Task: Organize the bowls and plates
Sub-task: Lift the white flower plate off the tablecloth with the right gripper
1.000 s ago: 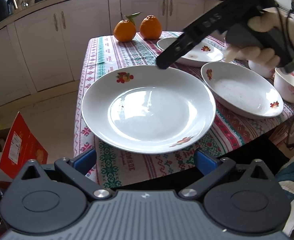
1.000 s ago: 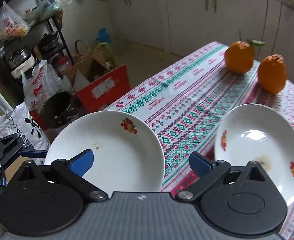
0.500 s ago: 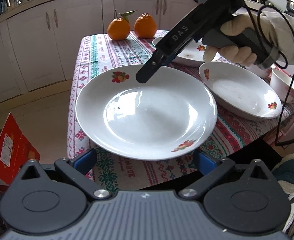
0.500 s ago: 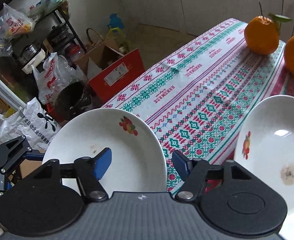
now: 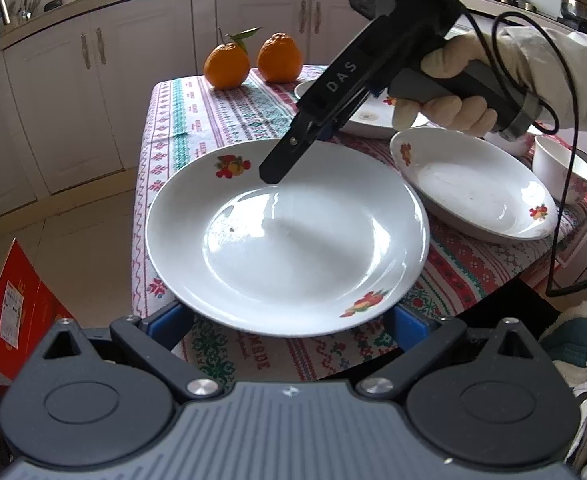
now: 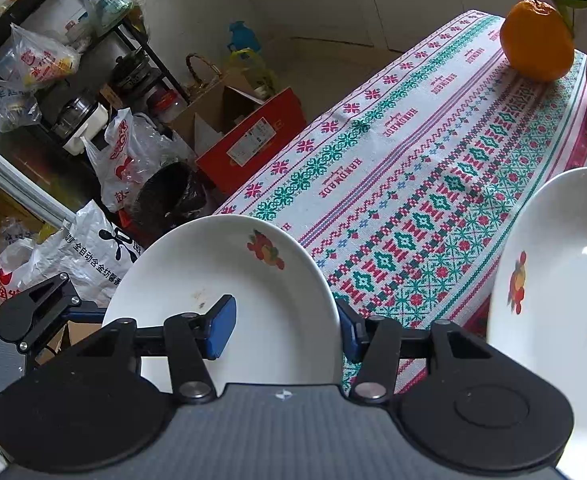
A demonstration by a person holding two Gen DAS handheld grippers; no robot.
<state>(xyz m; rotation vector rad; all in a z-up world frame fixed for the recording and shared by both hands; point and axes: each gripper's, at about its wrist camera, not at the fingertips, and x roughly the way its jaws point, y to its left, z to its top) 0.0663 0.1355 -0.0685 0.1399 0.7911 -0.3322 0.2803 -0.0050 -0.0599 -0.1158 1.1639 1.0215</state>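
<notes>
A large white plate (image 5: 289,240) with fruit prints hangs over the near left corner of the table (image 5: 197,128). Its near rim lies between the wide-set blue fingers of my left gripper (image 5: 289,320), which carries it. My right gripper (image 5: 271,172), held by a gloved hand (image 5: 453,108), comes down on the plate's far rim. In the right wrist view my right gripper (image 6: 285,328) is shut on that plate (image 6: 229,280), one pad inside the plate and one under its rim. My left gripper (image 6: 33,312) shows at the plate's far side.
A second plate (image 5: 473,188), a third plate (image 5: 369,120) behind it and a white bowl (image 5: 561,176) stand on the patterned cloth to the right. Two oranges (image 5: 226,66) sit at the far end. A red box (image 5: 17,320) and bags (image 6: 125,160) stand on the floor.
My right gripper has come down onto the far rim of the large plate, and its jaws have gone from wide open to shut on it. The left gripper has barely moved.
</notes>
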